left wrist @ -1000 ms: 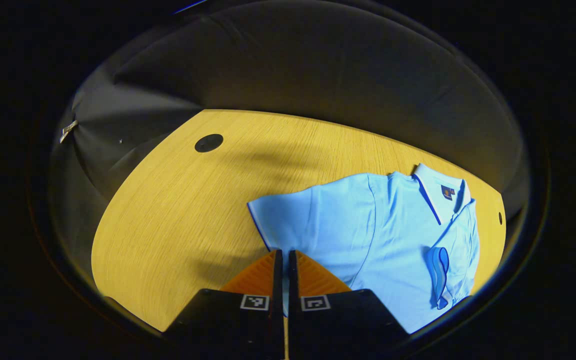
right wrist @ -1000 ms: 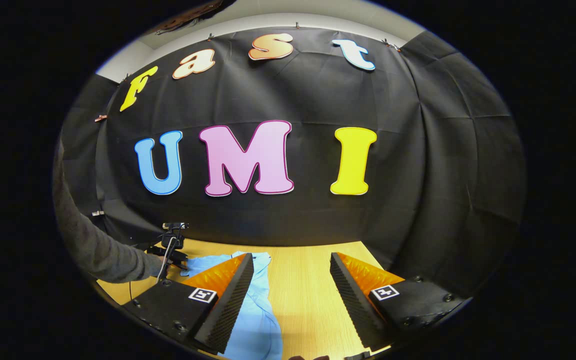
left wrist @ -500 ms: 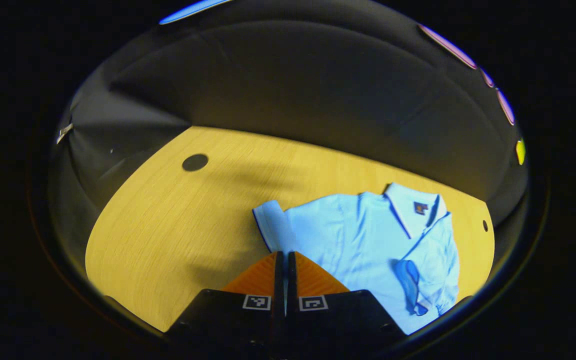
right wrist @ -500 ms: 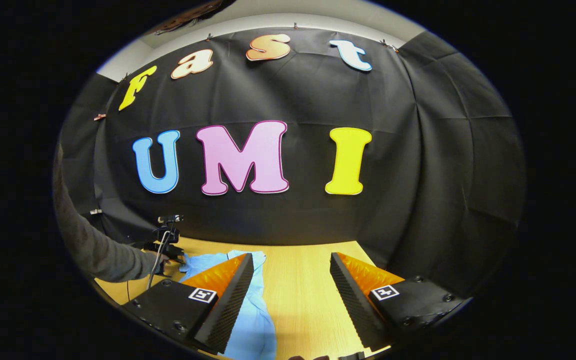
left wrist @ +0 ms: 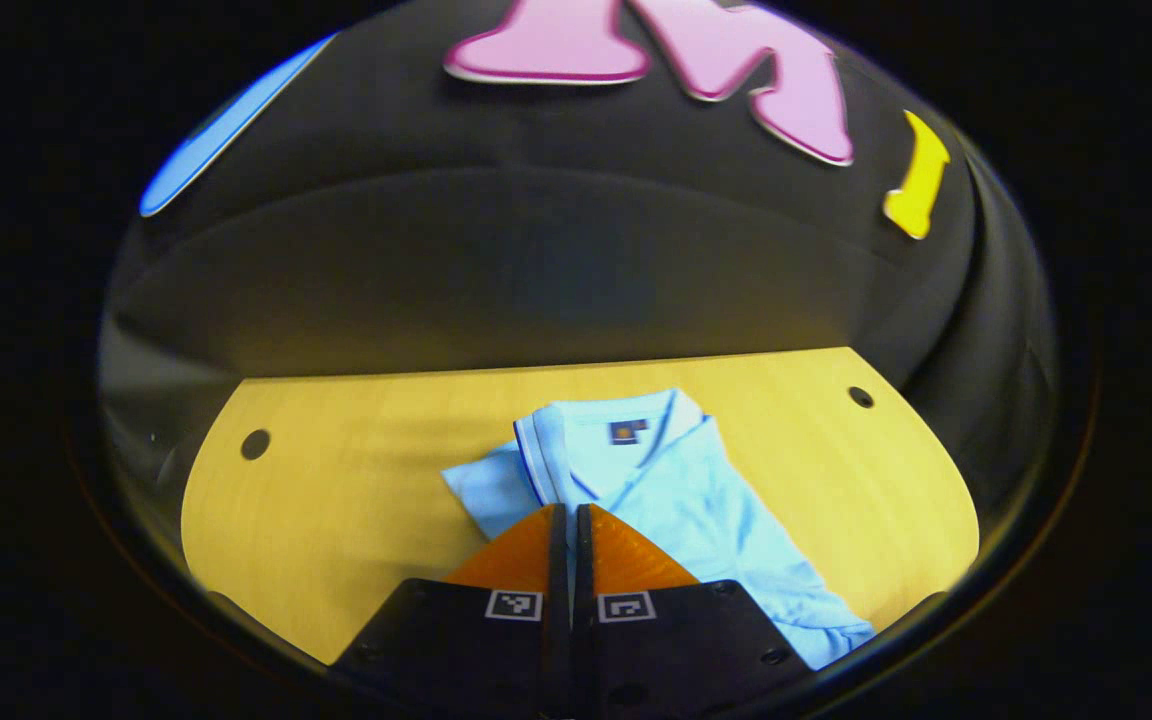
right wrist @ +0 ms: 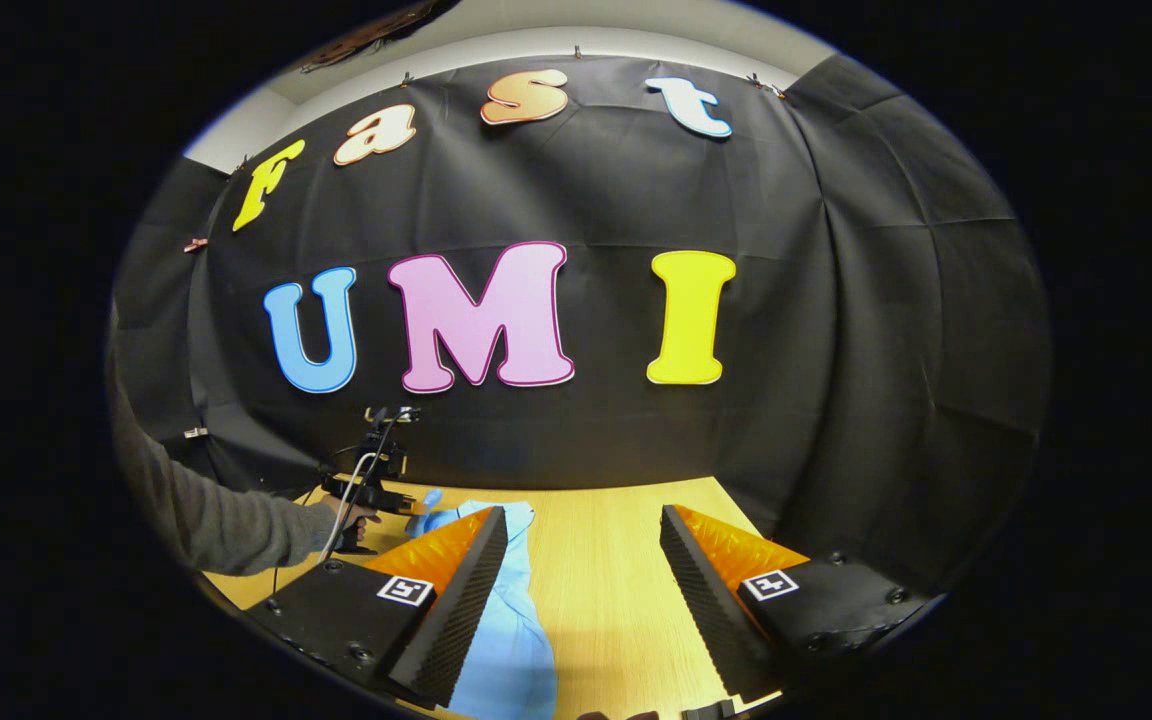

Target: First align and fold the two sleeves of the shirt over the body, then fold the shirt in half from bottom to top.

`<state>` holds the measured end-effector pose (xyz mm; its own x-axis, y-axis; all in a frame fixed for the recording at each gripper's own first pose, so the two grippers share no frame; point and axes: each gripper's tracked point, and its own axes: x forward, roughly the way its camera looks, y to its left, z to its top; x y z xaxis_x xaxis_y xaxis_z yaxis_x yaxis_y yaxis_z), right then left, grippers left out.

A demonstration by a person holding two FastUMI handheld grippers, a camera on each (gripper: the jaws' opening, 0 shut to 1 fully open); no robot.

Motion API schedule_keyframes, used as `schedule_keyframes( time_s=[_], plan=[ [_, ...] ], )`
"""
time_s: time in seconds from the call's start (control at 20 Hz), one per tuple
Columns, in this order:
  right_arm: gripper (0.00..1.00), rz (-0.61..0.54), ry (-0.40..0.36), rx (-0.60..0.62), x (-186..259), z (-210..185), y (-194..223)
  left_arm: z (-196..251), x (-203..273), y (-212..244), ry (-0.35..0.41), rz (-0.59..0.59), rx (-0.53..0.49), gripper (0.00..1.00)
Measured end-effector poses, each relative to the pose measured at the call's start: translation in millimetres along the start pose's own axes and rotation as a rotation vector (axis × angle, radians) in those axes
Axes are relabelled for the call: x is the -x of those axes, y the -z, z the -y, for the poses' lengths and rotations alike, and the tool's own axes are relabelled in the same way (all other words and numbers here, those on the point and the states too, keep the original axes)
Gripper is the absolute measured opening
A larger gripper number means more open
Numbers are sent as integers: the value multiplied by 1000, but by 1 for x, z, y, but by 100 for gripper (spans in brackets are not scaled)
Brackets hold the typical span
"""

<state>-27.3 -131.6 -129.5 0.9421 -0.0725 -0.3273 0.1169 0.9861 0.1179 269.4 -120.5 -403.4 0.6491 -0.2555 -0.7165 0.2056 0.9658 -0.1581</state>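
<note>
A light blue polo shirt lies on the wooden table, its white collar toward the far edge. My left gripper is shut on the shirt's sleeve and holds it raised over the body, just in front of the collar. In the right gripper view the left gripper shows at the left in a hand, with blue cloth hanging at its tip. My right gripper hovers open above the table. Part of the shirt lies under and beside its left finger.
Two round cable holes sit near the table's far corners. The black cloth wall stands right behind the table's far edge. A person's grey sleeve reaches in from the left in the right gripper view.
My left gripper has swung the sleeve up and over toward the shirt's middle and turned to face the collar. The right gripper has stayed open and almost still.
</note>
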Motion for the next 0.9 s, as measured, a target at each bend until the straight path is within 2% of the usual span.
schedule_keyframes(
  time_s=[0.05,0.1,0.15,0.35,0.4,0.45,0.9],
  plan=[
    [96,0,4,-3,0,3,1,16,1,2,27,-1,-25,6],
    [96,0,8,-5,2,5,1,33,1,6,52,-9,-54,11],
    [96,-1,11,-5,4,7,1,47,1,10,75,-15,-85,6],
    [96,-9,27,-10,10,15,6,90,-2,36,134,-62,-172,6],
    [96,-12,28,-13,10,16,7,96,-4,43,141,-74,-191,11],
    [96,-13,31,-15,10,18,8,101,-4,48,141,-83,-210,6],
    [96,-17,40,-19,17,26,10,111,-21,85,96,-166,-288,6]
  ],
)
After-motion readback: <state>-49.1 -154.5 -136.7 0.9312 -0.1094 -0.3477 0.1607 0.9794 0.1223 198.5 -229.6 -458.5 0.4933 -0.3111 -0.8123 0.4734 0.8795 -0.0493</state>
